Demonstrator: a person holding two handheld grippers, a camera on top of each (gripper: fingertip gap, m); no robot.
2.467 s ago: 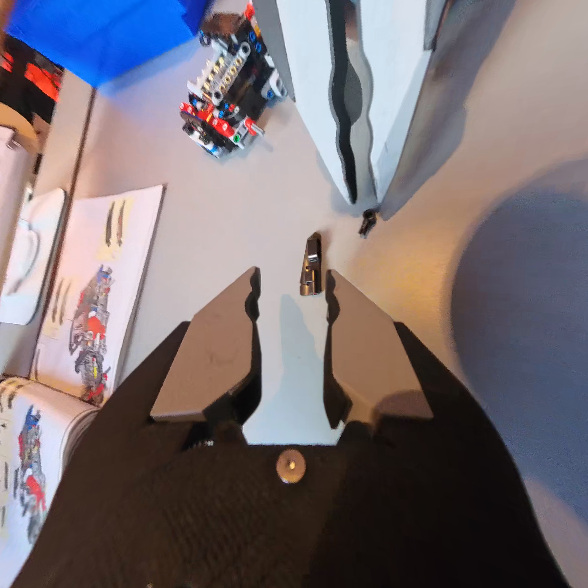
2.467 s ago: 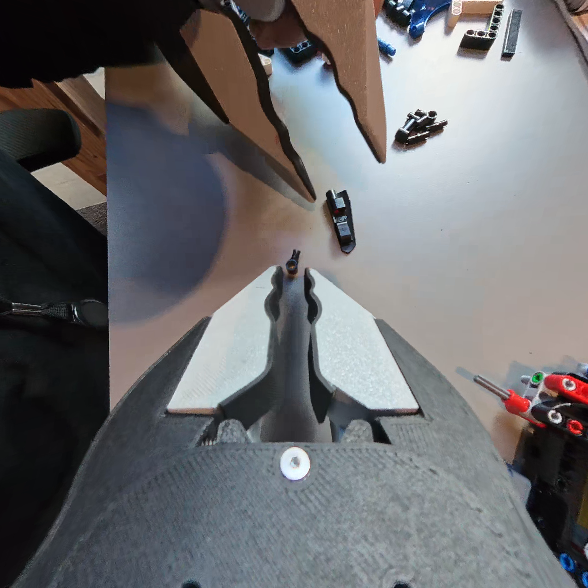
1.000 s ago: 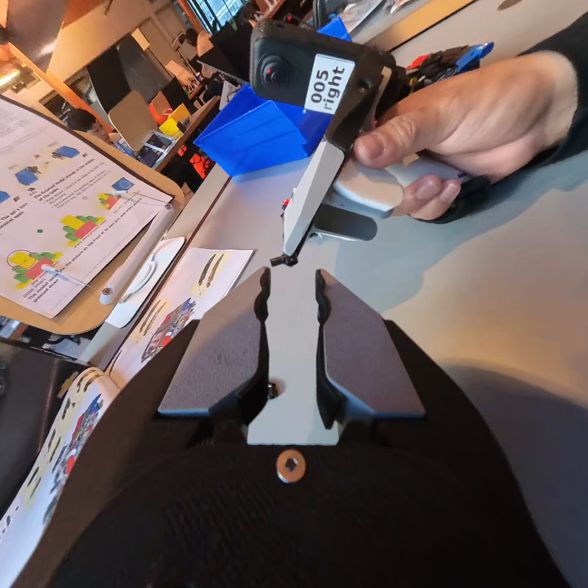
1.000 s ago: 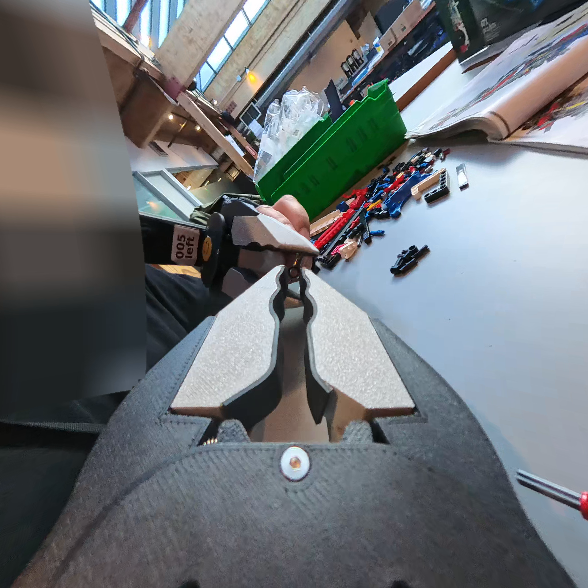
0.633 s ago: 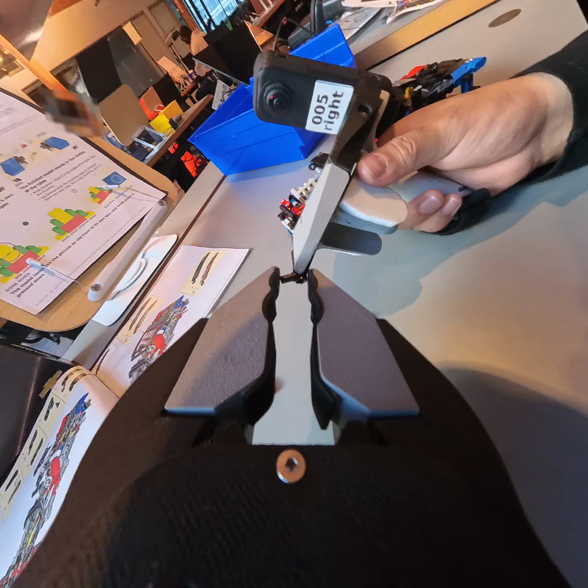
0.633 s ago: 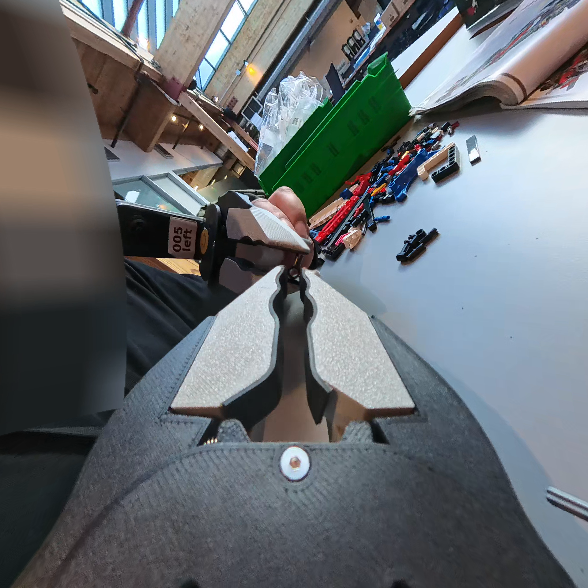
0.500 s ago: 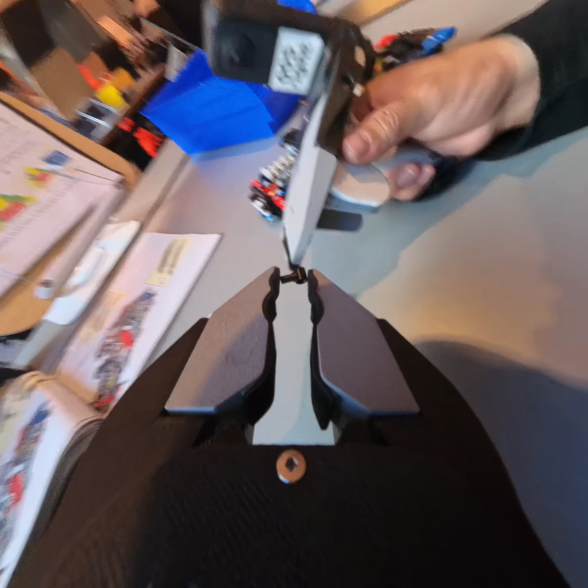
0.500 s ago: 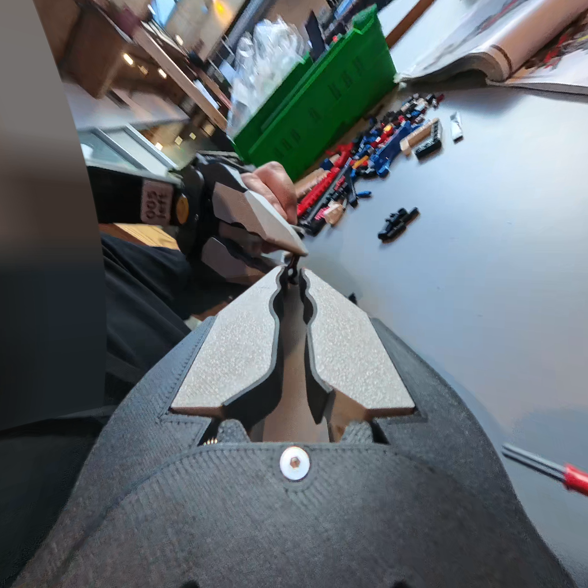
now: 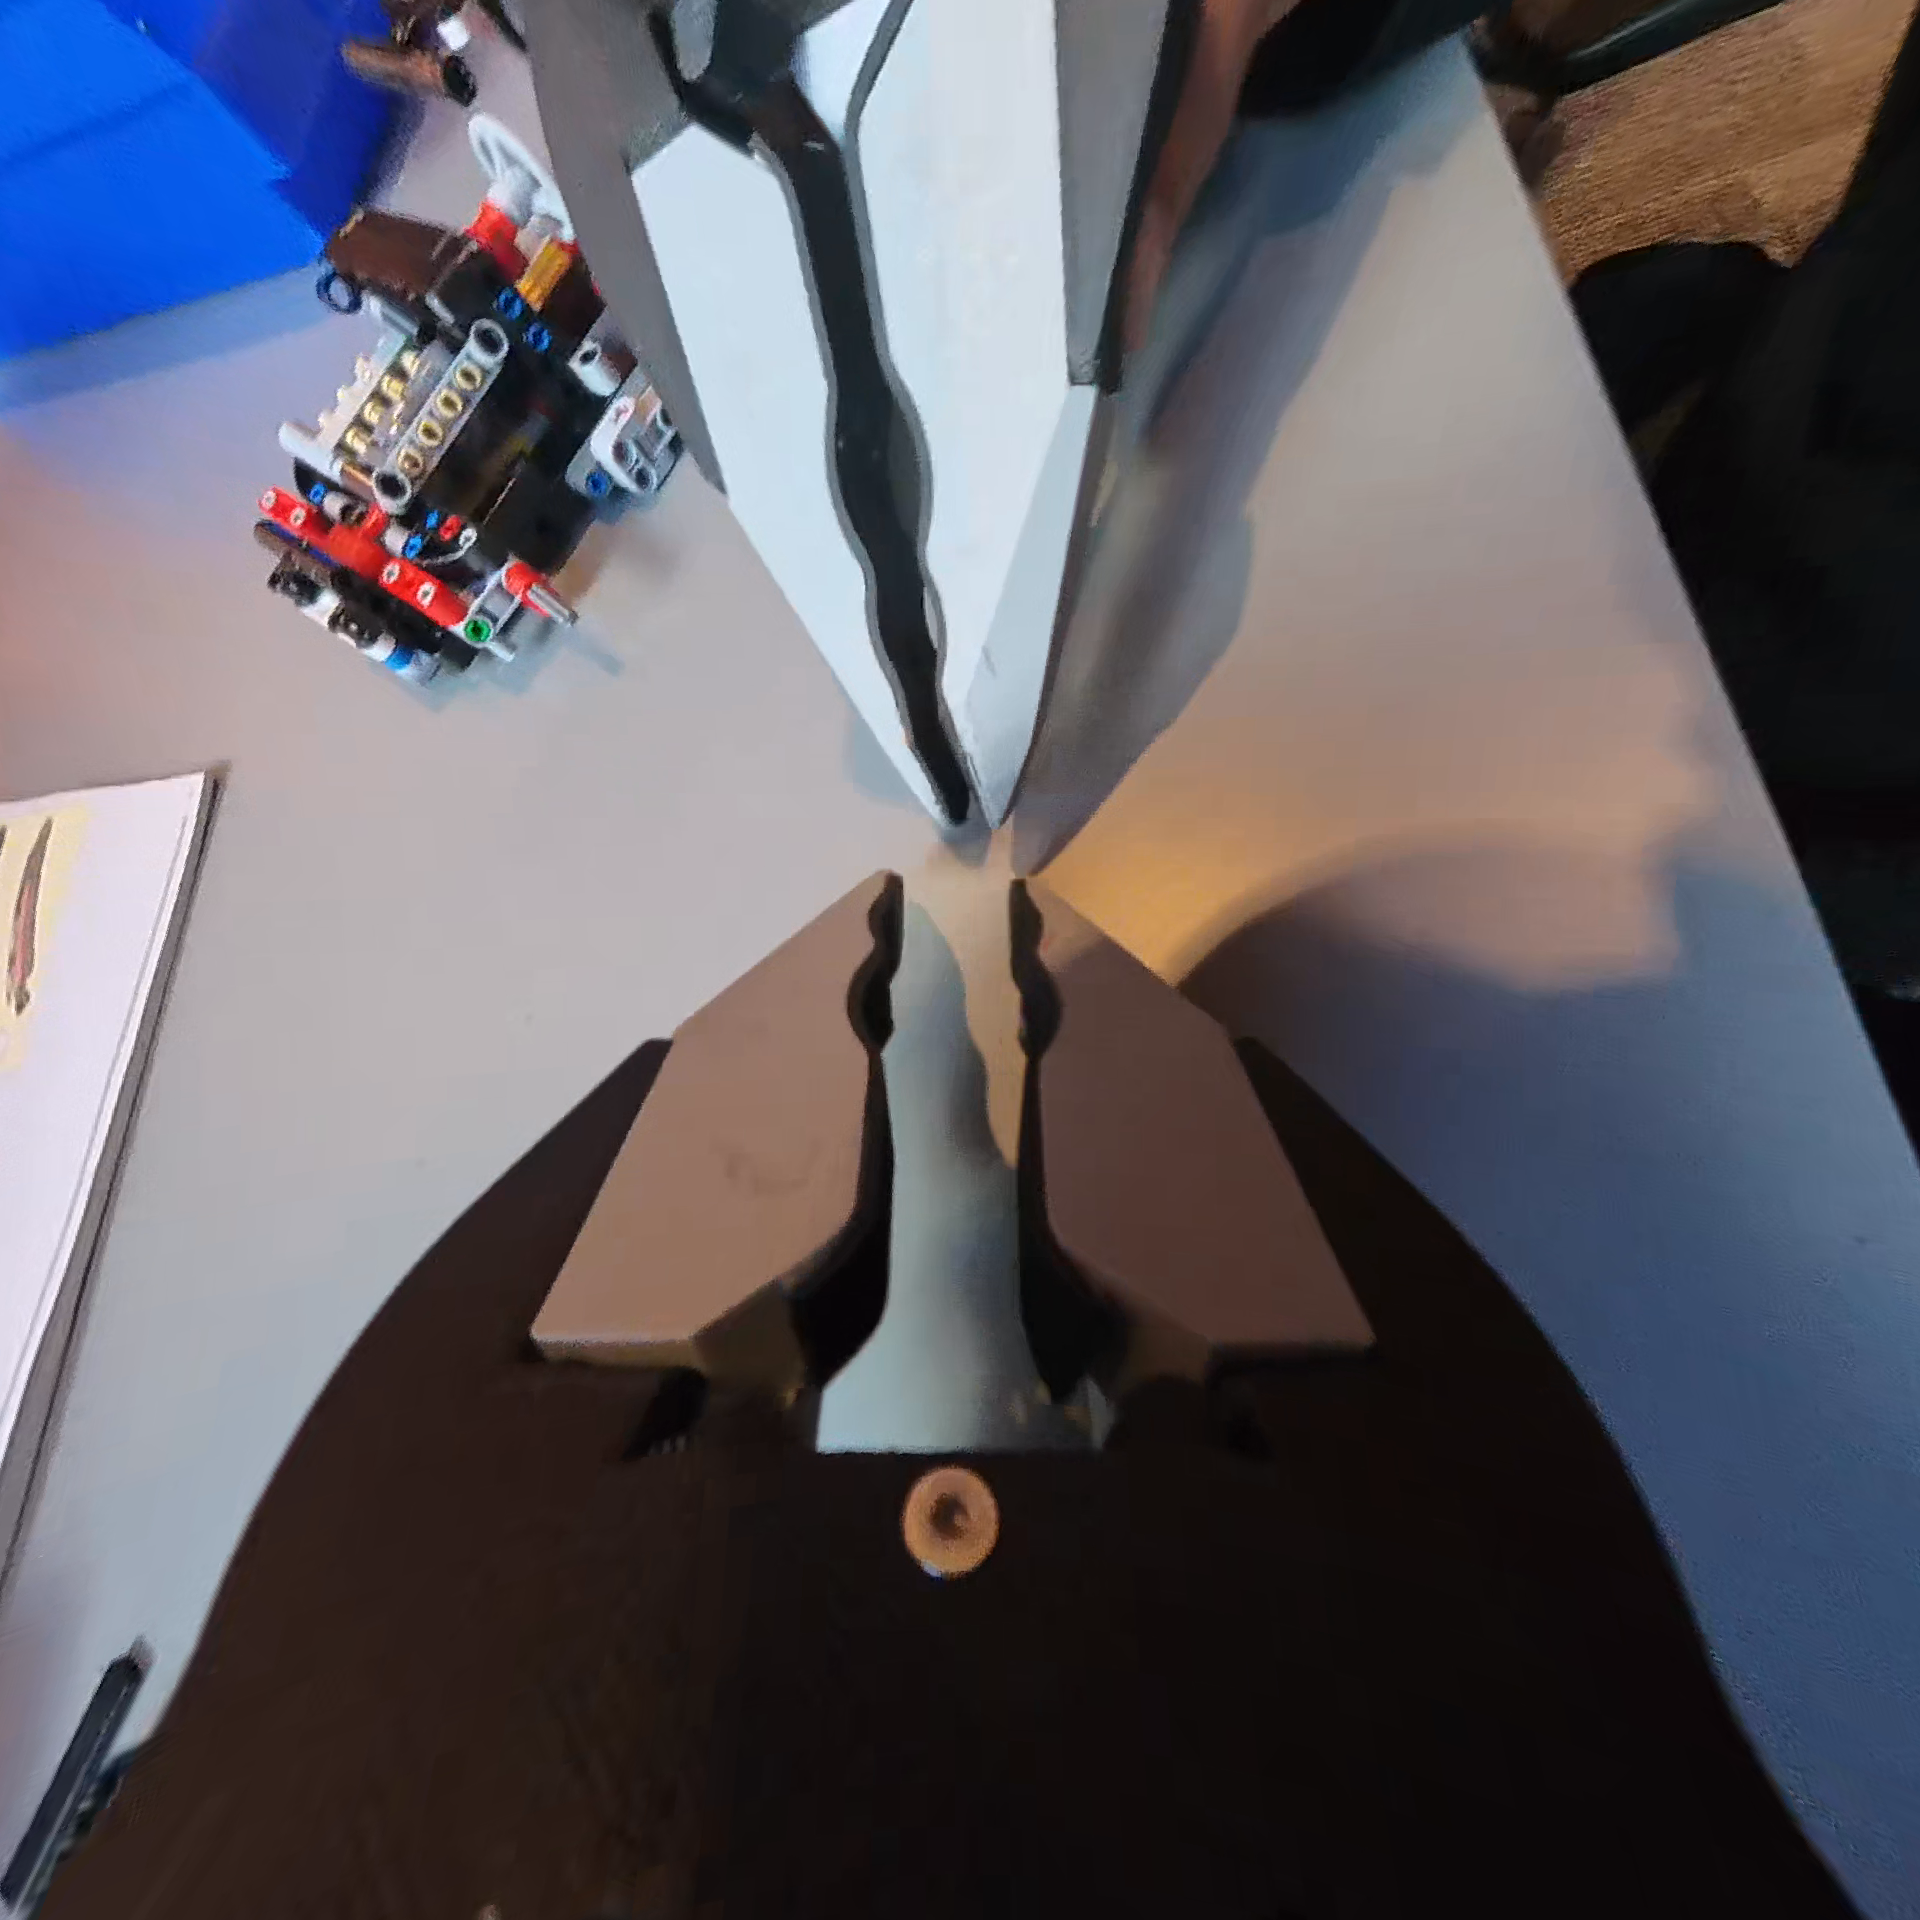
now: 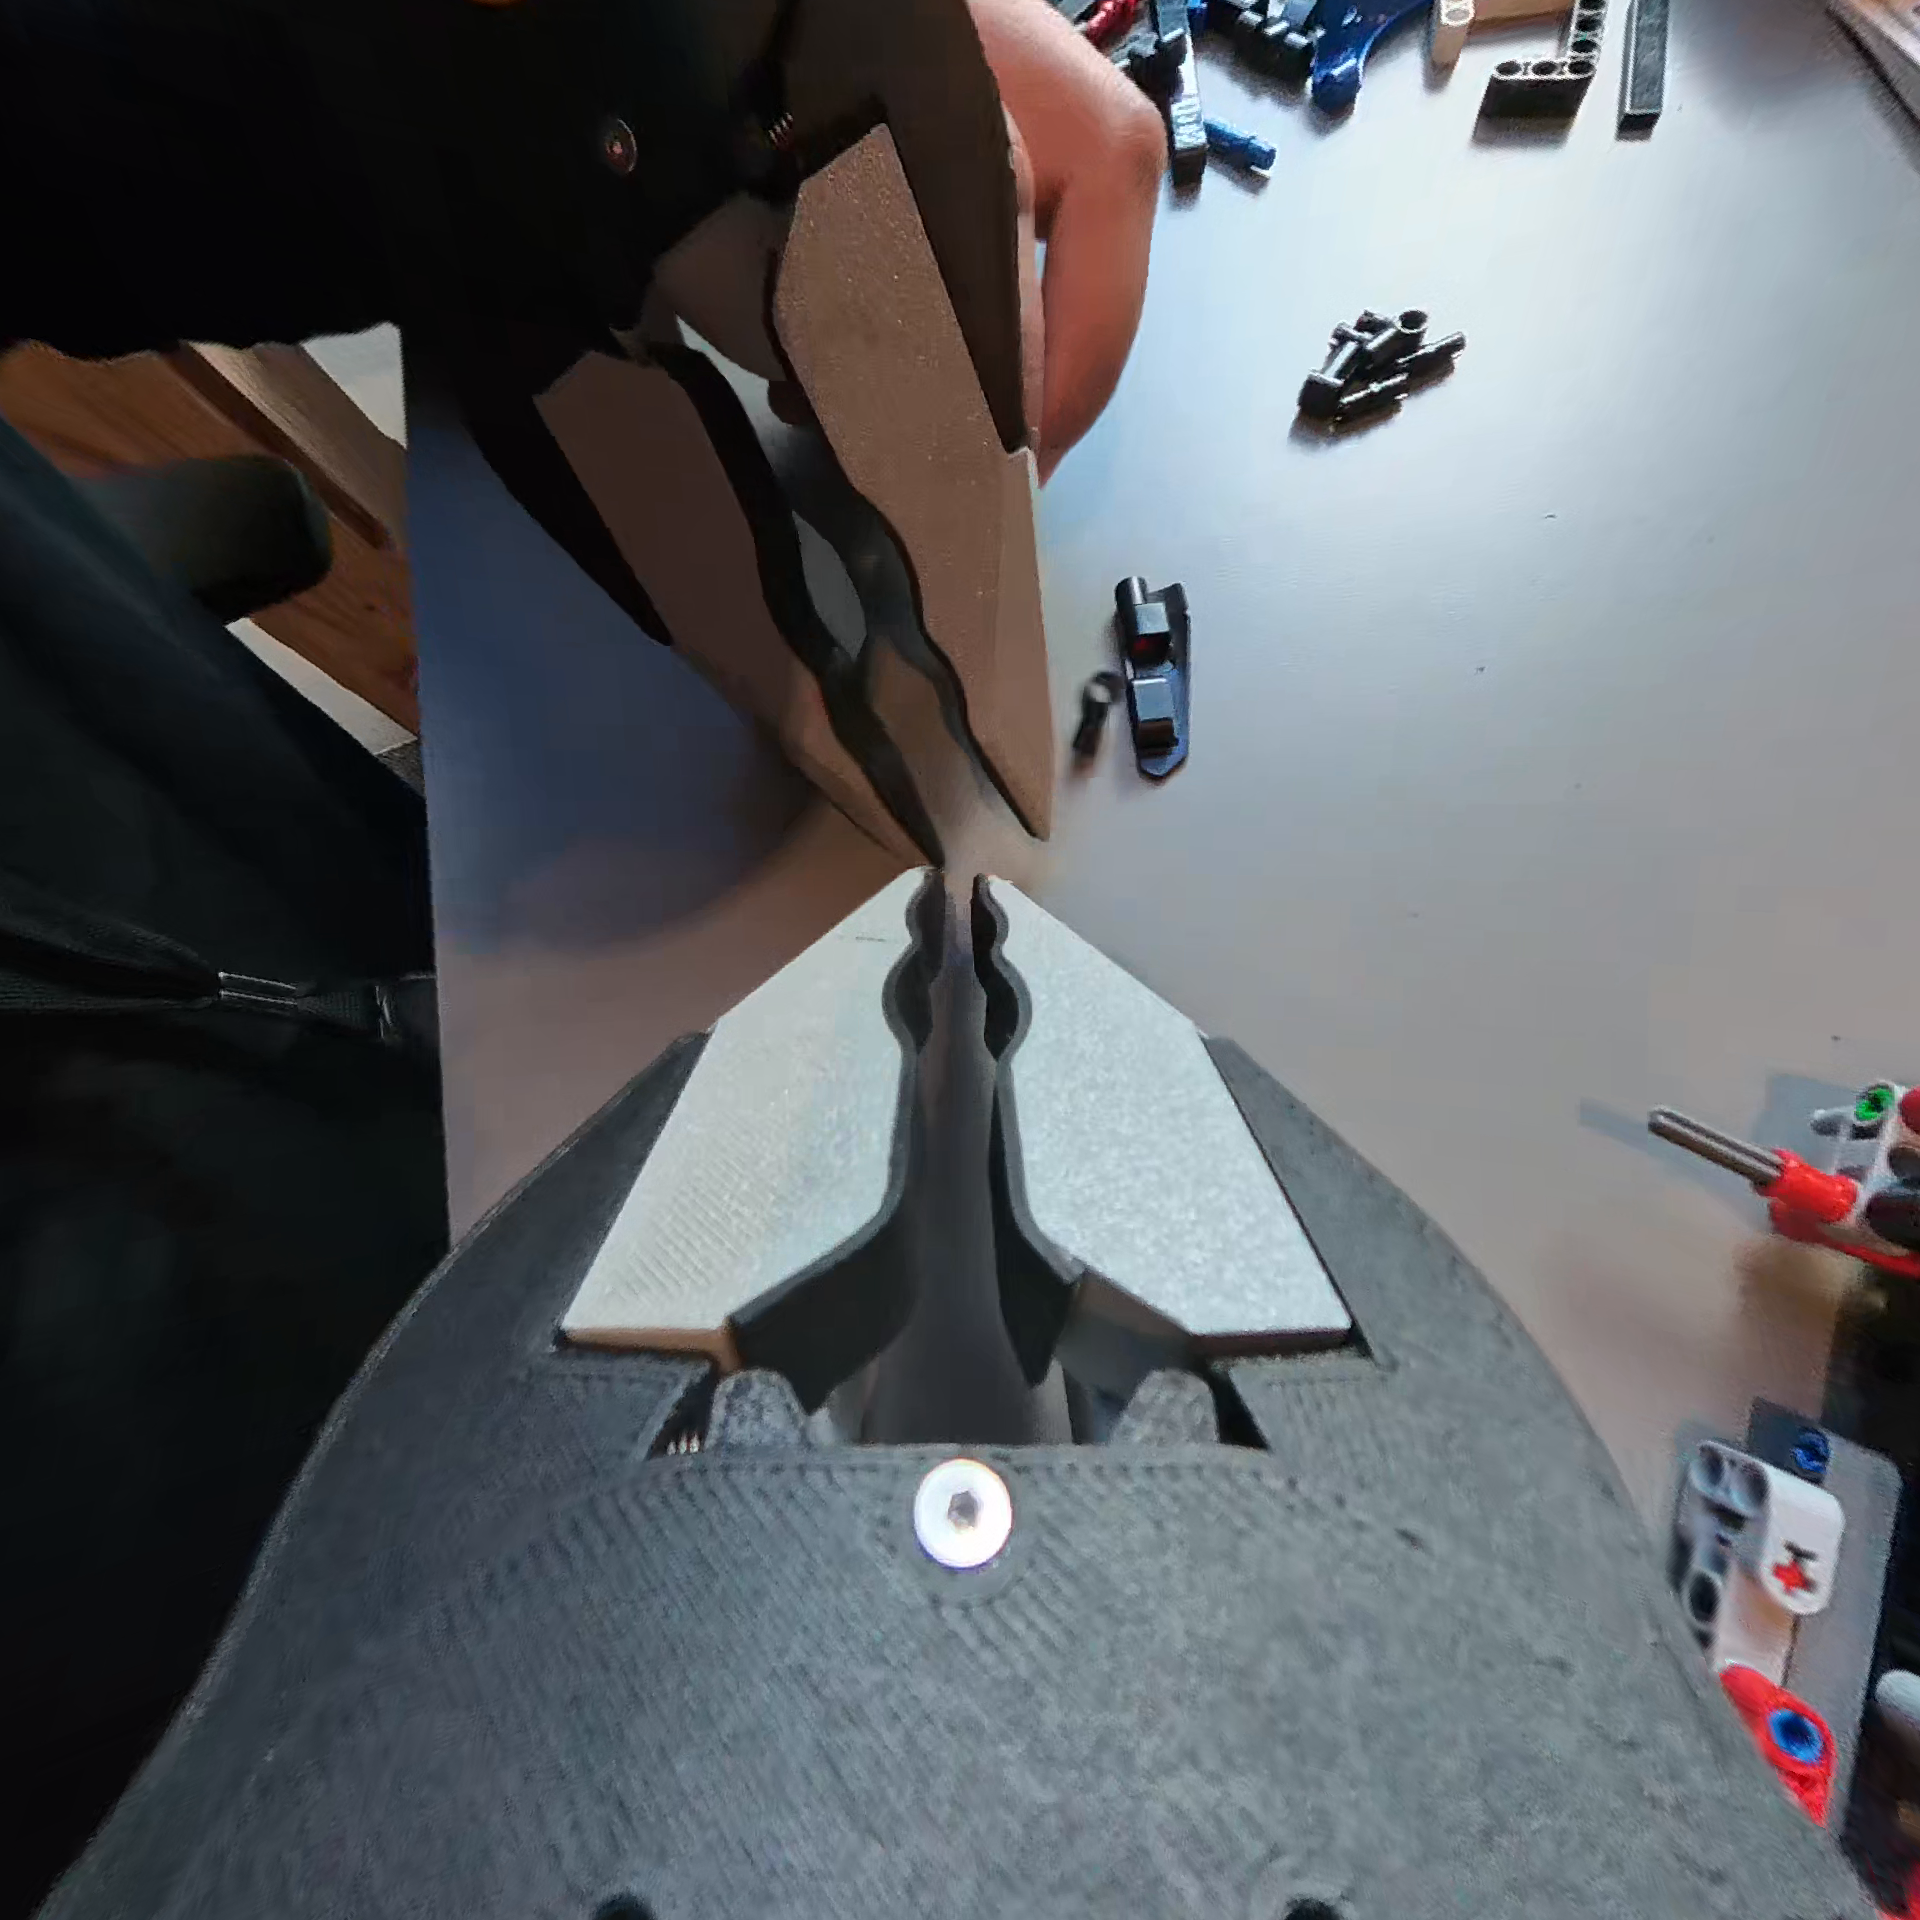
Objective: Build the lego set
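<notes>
My left gripper [image 9: 956, 883] points down at the grey table [image 9: 1455, 1039], fingers a little apart with nothing between them. My right gripper [image 10: 958, 883] is almost shut and holds nothing I can see. The two meet tip to tip: the right gripper [image 9: 966, 816] comes in from the top of the left wrist view, the left gripper [image 10: 987, 842] from the top of the right wrist view. A small black pin [image 10: 1091, 712] lies on the table beside a black wedge-shaped piece [image 10: 1153, 675], just right of the left gripper's tips. The part-built model [image 9: 447, 457] stands at the upper left.
A heap of black pins [image 10: 1371, 364] and several loose pieces [image 10: 1538, 78] lie farther off. A blue bin [image 9: 125, 177] stands behind the model, and an instruction sheet [image 9: 83, 987] lies at the left. The table edge [image 10: 421, 727] runs close by, with a chair beyond.
Both grippers came down from meeting in the air, where both pinched the black pin. The pin has left both and lies beside the black wedge-shaped piece.
</notes>
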